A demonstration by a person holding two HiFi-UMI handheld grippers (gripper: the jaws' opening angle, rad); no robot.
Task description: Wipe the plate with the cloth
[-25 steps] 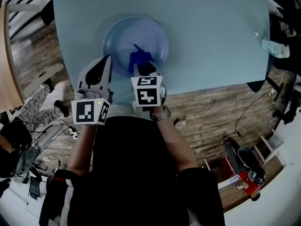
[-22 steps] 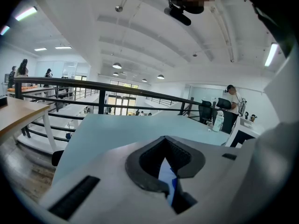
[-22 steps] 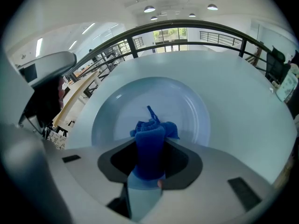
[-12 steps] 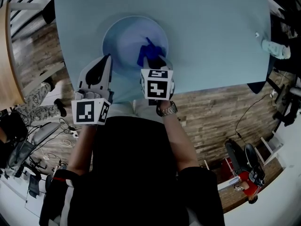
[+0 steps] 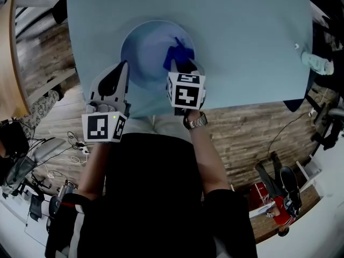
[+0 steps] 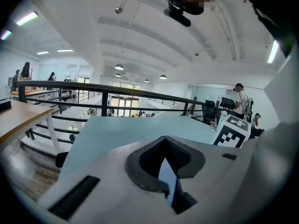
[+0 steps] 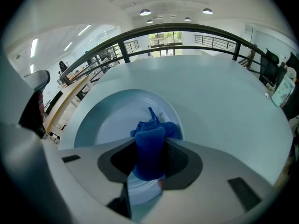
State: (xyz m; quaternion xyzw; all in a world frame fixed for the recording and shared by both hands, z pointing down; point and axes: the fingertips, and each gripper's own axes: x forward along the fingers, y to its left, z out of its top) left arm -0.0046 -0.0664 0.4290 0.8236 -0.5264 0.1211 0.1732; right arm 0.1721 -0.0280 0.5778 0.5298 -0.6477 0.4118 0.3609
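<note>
Seen from above: a pale blue-grey tabletop (image 5: pixel 242 47) over a brown wooden plank floor (image 5: pixel 252 133). Close to the table's near edge, a round pale blue plate (image 5: pixel 141 47), shallow, with a raised rim. At the table's far right edge, well apart from the plate, a clear plastic bottle (image 5: pixel 317 62). On the floor at left, a tangle of loose cables (image 5: pixel 75 144). Beyond the table, a black metal railing (image 7: pixel 187 29).

Blocking the plate's near right rim from above: the black-and-white marker cube (image 5: pixel 186 93) of the right gripper (image 5: pixel 180 64).

Left gripper (image 5: pixel 121 69) at the plate's left rim, jaws drawn in to a narrow slit on a thin pale blue edge.

Right gripper over the plate's right side, jaws clamped on a bunched deep blue cloth (image 7: pixel 150 143). Cloth thick, folded and soft-looking, filling the gap between the jaws, bulging past the tips onto the plate's inner surface just beside the right rim, with one thin corner pointing away.
</note>
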